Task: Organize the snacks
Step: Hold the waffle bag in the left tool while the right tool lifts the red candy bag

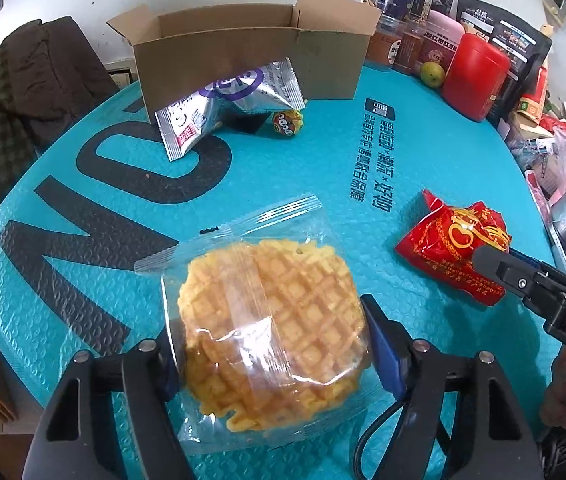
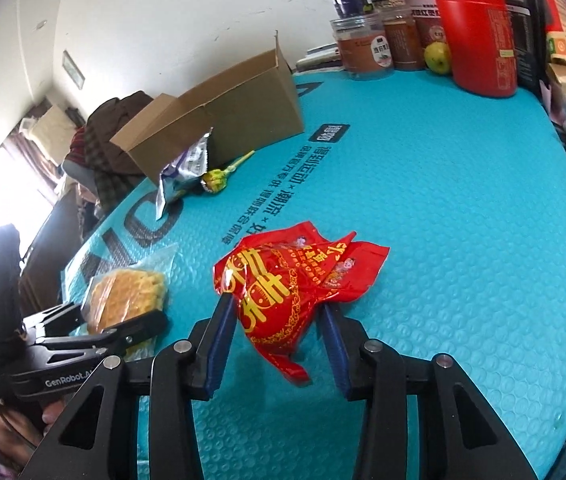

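A round waffle in a clear wrapper (image 1: 271, 320) lies on the teal mat (image 1: 423, 152), between the fingers of my left gripper (image 1: 271, 320); both blue pads touch its sides. The waffle (image 2: 127, 296) and left gripper (image 2: 123, 320) also show in the right wrist view. My right gripper (image 2: 275, 304) is shut on a crumpled red snack packet (image 2: 283, 280), a pad on each side. From the left wrist view, one of its fingers (image 1: 487, 260) lies over that red packet (image 1: 451, 248). An open cardboard box (image 1: 243, 52) stands at the back, with silver packets (image 1: 219, 108) and a lollipop (image 1: 287, 122) before it.
Jars (image 1: 411, 44), a red canister (image 1: 475, 76), a green fruit (image 1: 431, 74) and dark bags crowd the mat's back right. More packets pile up past the right edge. Dark clothing (image 1: 43, 68) hangs over a chair at the left.
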Tool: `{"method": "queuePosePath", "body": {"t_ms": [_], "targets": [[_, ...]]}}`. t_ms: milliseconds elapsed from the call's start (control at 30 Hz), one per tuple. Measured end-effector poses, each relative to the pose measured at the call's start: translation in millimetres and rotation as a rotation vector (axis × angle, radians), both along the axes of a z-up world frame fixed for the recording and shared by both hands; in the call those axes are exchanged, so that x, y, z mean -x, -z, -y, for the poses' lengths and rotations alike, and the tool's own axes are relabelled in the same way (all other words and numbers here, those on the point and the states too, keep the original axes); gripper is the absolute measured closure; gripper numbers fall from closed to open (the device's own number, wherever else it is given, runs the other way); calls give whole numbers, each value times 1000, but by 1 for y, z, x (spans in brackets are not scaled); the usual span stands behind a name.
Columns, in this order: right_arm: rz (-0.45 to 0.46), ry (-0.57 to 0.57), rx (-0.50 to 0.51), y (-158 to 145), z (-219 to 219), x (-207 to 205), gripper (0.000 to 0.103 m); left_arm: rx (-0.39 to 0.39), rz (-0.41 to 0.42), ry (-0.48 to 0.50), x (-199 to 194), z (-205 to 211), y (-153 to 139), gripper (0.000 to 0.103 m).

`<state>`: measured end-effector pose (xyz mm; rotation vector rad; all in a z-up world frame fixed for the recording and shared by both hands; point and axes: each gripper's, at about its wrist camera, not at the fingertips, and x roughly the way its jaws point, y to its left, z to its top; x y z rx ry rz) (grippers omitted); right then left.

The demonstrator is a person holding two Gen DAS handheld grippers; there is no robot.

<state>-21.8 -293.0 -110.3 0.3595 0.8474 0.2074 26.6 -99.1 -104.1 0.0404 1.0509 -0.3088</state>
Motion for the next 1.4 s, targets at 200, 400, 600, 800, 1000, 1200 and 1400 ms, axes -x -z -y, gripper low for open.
{"method": "queuePosePath", "body": {"t_ms": [200, 400, 600, 800, 1000, 1200, 1400], "targets": [[32, -28, -6, -10, -2, 3, 64, 21, 28, 3, 0, -5, -12, 30], [7, -61, 27, -7, -12, 0, 64, 27, 26, -4, -3, -8, -11, 30], [-57, -4, 9, 5, -7, -11, 37, 35, 9, -20, -6, -12, -7, 30], [-47, -28, -21, 8, -12, -24, 36, 45, 7, -28, -8, -16, -7, 30], [-20, -40, -58, 8, -12, -25, 56, 49, 7, -44, -9, -21, -6, 30], [10, -70, -56, -1, -17, -20, 67, 61, 29, -50, -8, -21, -13, 30], [48, -70, 81, -16, -29, -11, 68, 73, 54, -56, -8, -26, -24, 30]]}}
